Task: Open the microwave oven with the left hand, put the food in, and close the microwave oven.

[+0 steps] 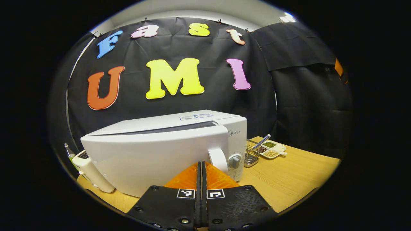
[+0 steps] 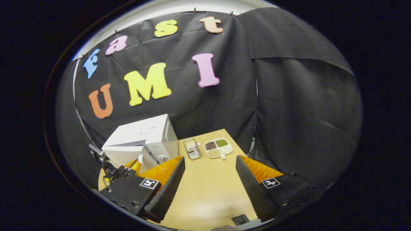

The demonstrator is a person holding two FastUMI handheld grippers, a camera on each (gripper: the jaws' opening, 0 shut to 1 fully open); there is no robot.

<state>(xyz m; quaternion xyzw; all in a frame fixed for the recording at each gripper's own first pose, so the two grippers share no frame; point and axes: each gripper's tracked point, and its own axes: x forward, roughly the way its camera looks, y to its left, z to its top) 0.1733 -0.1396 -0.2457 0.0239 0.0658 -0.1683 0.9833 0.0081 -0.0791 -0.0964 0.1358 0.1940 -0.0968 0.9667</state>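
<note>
Microwave (image 1: pixel 154 154) at the table's (image 1: pixel 289 183) left end, door ajar along its top edge — interior hidden. Left gripper (image 1: pixel 201 165) clenched on nothing, just short of the door handle (image 1: pixel 218 159). Right gripper (image 2: pixel 210 163) spread wide over bare tabletop. Divided dish (image 2: pixel 218 147) holds beans; wire basket (image 2: pixel 192 149) contents unclear.

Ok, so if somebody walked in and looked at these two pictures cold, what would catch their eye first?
The white microwave oven on the wooden table, its door slightly ajar at the top. In the left gripper view, the left gripper sits closed just before the door handle. To the microwave's right stand a wire basket and a divided dish of beans.
</note>
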